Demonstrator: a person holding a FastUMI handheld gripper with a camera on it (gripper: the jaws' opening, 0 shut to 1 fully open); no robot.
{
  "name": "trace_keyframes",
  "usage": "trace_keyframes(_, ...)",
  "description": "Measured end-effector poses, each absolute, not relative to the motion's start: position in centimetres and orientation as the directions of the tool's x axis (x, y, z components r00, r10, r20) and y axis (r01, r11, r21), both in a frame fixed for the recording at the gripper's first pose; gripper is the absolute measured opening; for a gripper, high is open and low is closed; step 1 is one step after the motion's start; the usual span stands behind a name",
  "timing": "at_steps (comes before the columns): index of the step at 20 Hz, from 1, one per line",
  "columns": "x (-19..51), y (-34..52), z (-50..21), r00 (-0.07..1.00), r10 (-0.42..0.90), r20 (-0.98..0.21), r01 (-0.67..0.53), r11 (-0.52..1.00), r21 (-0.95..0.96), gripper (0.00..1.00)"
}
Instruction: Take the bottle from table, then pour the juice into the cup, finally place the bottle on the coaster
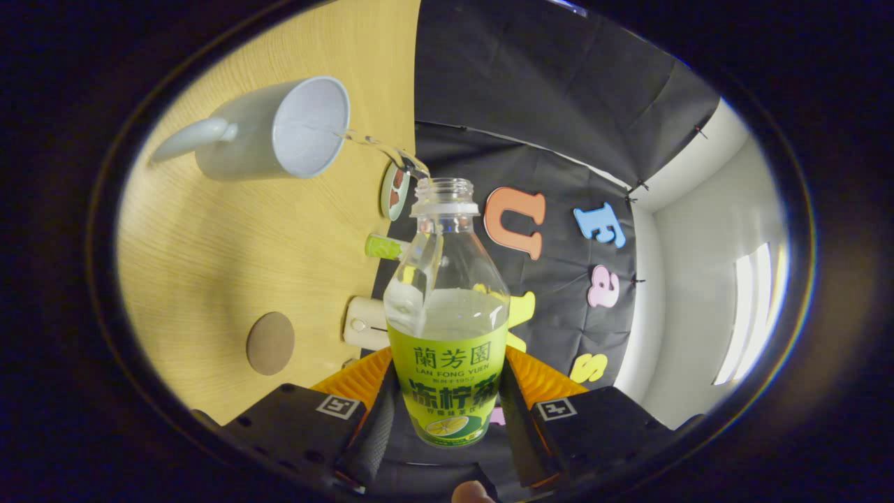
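Between the gripper's [447, 412] two fingers sits the bottle [447, 314], clamped on both sides at its green-labelled lower body, one finger pressing on each flank. The bottle is uncapped and tipped over toward the table [209, 265], so that its open neck points at the cup [279, 129]. Clear liquid lies along the bottle's lower side, and a thin stream [380, 147] runs from its mouth across to the cup's rim. The cup, pale with a handle on its far side from the bottle, stands on the wooden table with its opening facing the bottle's mouth; the stream meets its near lip. The round brown coaster [270, 343] lies flat on the table, beside the bottle's labelled body and well apart from the cup, with nothing on it. Just beside the bottle's neck, at the table's edge, are a small round object [393, 192] and a green item [383, 246]; what they are is unclear. A cream-coloured block [363, 323] rests at the table's edge, touching the bottle's outline at label height. Below the bottle's base, a fingertip [471, 492] of the person shows.
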State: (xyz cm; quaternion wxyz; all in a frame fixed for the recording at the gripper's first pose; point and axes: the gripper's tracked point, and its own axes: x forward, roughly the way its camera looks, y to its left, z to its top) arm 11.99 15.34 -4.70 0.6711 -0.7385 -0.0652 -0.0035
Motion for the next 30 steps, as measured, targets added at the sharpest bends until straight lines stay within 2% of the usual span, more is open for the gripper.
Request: trace_keyframes(30,11.34,16.09,-3.93,0.981,0.128,0.145,0.167,-0.180,-0.969,0.77)
